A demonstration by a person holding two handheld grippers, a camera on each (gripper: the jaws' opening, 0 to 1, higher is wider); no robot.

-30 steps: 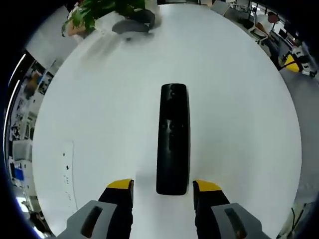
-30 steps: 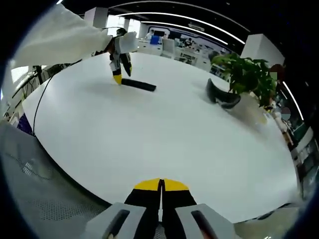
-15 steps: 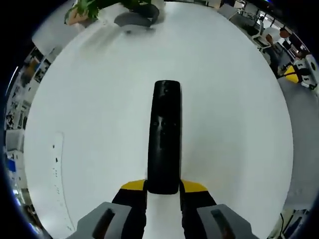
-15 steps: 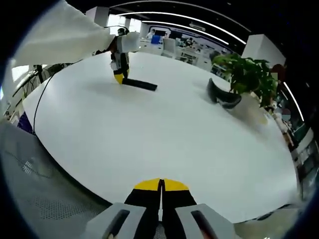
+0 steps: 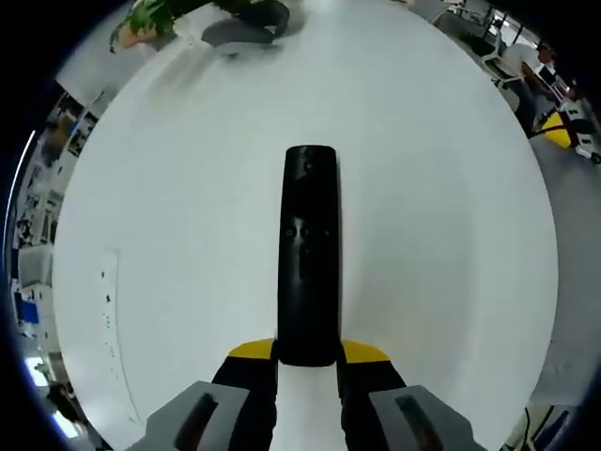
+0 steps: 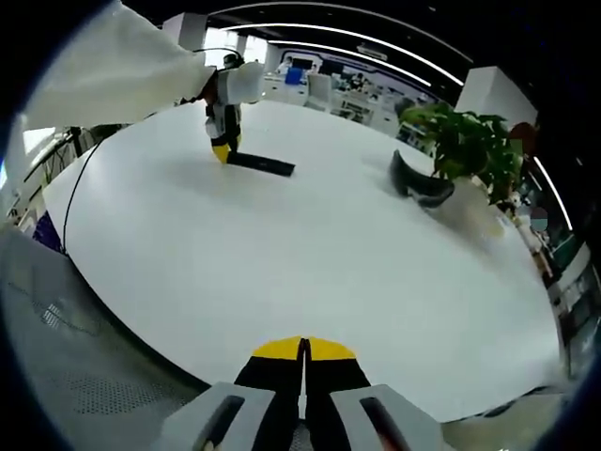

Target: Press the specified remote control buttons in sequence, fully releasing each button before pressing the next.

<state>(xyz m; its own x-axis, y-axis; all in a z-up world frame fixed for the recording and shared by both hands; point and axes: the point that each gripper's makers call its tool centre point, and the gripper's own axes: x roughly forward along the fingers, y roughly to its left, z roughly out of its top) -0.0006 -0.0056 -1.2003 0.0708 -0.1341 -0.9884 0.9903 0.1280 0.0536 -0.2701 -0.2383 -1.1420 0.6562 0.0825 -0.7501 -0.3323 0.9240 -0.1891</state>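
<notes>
Here, left tongs [image 5: 308,357] clamped on the unmarked black remote [image 5: 309,254]; right tongs [image 6: 303,349] fully closed, empty, no legible writing.

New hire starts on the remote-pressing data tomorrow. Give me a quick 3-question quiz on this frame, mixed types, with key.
1. True or false: the left gripper has its jaws closed on the near end of the remote.
2. The right gripper is: A) pressing a button, B) shut, far from the remote, near the table edge, C) open above the plant.
3. Fill in: the remote lies flat on the white ____.

Key: 1 true. 2 B. 3 table.
</notes>
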